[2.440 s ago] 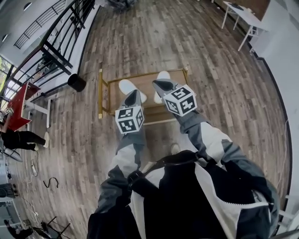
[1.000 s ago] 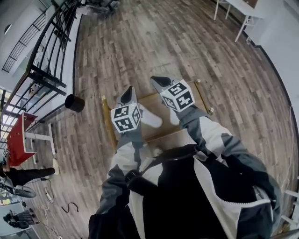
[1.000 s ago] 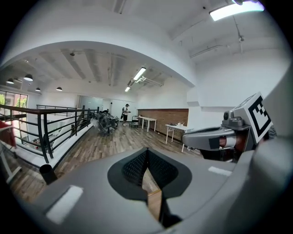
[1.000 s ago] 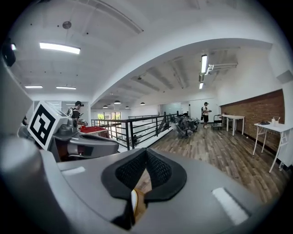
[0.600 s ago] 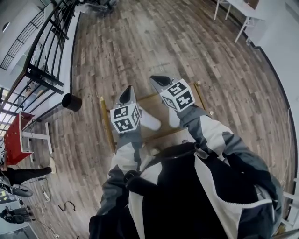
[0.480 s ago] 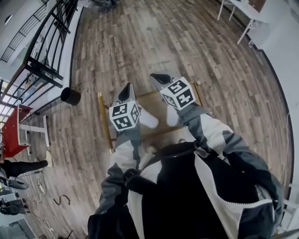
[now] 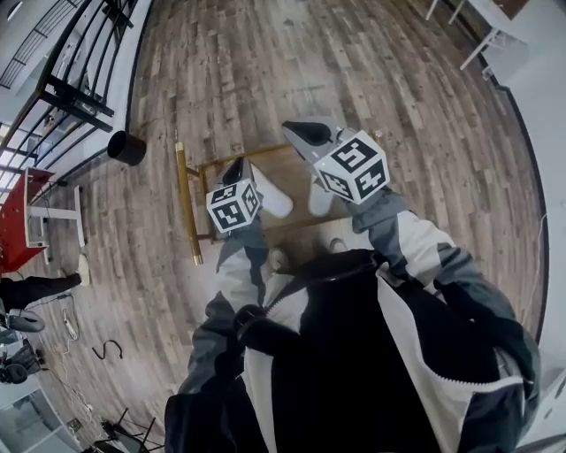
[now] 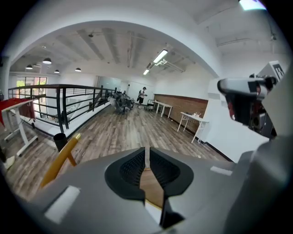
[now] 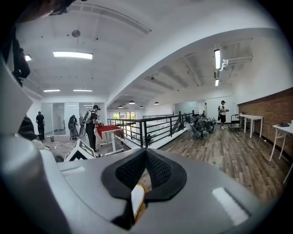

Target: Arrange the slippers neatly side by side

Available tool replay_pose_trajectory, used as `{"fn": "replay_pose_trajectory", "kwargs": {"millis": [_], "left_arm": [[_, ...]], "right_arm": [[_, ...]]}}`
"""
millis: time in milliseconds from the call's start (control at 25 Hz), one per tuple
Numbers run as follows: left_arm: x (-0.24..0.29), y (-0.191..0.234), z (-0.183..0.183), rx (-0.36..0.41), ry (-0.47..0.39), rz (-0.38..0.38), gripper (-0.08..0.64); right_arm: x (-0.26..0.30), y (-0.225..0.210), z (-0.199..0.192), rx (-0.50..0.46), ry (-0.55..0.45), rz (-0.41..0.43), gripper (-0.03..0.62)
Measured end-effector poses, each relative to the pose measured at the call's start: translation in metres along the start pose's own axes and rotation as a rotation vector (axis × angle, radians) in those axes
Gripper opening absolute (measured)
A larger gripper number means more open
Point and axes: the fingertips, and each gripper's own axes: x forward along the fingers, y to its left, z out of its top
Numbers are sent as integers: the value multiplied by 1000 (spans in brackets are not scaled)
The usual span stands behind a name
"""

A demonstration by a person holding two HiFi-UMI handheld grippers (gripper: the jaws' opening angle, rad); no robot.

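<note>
Two white slippers lie side by side on a low wooden table with a gold frame: the left slipper and the right slipper. My left gripper hovers over the table's left part, beside the left slipper. Its jaws are opening a slit with nothing between them. My right gripper is raised above the right slipper's far end. In the right gripper view it is shut and empty, pointing out into the room.
A black bin stands on the wood floor left of the table. A black railing and a red table lie further left. White tables stand at the top right. The person's shoes are at the table's near edge.
The right gripper has risen and drawn nearer the camera, away from its slipper. The left gripper has stayed low beside the left slipper. Both slippers rest on the table.
</note>
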Motion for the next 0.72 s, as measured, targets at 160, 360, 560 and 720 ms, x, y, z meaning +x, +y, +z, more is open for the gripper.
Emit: {"fn": "replay_pose_trajectory", "kwargs": {"millis": [160,360,560,720], "left_arm": [[16,14,-55,-11,125,32,62],[40,32,-125,-35,284,62,150],[60,35,-161,-111,371,74,193],[75,38,-182,-155,428,73,225]], "right_arm": [[-9,5,-3,-14,-1,4,3],[-25,11,-16,-26,26,0,3],[-46,5,-30,-42,55,-36,3],[-63,4,-41,-54,73,-62,3]]}}
